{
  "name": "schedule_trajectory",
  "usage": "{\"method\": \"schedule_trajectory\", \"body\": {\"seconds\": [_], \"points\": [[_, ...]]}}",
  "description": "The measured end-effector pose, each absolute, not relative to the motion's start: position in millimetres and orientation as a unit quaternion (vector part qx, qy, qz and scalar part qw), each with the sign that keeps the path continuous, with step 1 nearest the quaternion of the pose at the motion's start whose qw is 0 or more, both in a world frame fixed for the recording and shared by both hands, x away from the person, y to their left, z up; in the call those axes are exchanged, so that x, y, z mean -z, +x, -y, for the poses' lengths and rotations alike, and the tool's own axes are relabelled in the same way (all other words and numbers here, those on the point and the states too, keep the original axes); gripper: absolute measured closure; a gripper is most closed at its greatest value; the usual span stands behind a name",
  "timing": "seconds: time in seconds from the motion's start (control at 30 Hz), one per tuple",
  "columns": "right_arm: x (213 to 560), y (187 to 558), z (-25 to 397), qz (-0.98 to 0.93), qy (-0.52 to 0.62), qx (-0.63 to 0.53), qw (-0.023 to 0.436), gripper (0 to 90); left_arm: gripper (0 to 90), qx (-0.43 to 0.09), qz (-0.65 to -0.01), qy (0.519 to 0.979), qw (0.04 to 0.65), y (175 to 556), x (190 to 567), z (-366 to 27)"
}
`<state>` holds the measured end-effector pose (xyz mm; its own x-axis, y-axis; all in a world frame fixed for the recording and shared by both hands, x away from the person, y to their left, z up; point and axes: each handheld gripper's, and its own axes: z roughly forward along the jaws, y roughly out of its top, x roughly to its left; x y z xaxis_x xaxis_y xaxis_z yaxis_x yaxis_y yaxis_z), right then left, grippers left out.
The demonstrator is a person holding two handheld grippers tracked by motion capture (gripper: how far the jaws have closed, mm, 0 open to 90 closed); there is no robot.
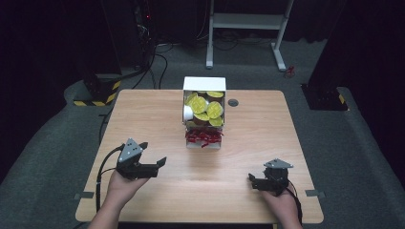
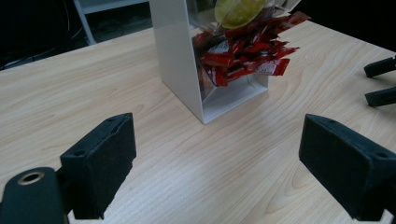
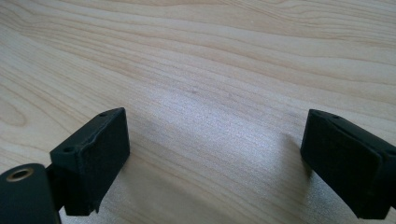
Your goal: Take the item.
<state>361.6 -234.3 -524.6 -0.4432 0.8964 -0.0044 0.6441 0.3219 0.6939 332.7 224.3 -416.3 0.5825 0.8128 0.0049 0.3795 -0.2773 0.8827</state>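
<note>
- High view: a light wooden tabletop (image 1: 143,119) carries a white dispenser box (image 1: 204,85) at its far middle, well apart from both grippers.
- The upper part of the box holds round yellow-lidded cups (image 1: 206,108); one white cup (image 1: 187,112) lies on its side at the left edge of that pile.
- The lower open tray of the box holds a heap of red sachets (image 1: 203,137).
- A small dark round grommet (image 1: 233,102) sits in the tabletop just right of the box.
- The left gripper (image 1: 155,156) is held in the person's left hand (image 1: 123,183) above the near-left part of the tabletop, its fingers released and spread wide, pointing right and slightly away.
- The right gripper (image 1: 251,180) is held in the right hand (image 1: 282,204) at the near right, low over the wood, pointing left.
- Left gripper view: the two black padded fingers (image 2: 100,163) stand far apart with nothing between them; beyond them the white box (image 2: 180,56) stands upright, red sachets (image 2: 243,51) spilling at its open front, a yellow lid (image 2: 238,11) above them.
- At the right edge of that view, the tips of the other gripper (image 2: 380,81) show over the tabletop.
- Right gripper view: its fingers (image 3: 93,156) are also released, wide apart, holding nothing, with bare wood grain (image 3: 210,70) beneath.
- On the floor beyond the tabletop stand a white frame (image 1: 248,21) and black stands with yellow-black striped tape (image 1: 102,95).
</note>
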Motion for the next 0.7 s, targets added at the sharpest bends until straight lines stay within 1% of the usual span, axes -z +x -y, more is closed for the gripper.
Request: {"method": "schedule_trajectory", "body": {"seconds": [0.7], "points": [[525,362,234,-0.788,0.489,-0.317,0.199,7.9,12.6,-0.235,-0.380,0.757,0.476,339,391,-221]]}}
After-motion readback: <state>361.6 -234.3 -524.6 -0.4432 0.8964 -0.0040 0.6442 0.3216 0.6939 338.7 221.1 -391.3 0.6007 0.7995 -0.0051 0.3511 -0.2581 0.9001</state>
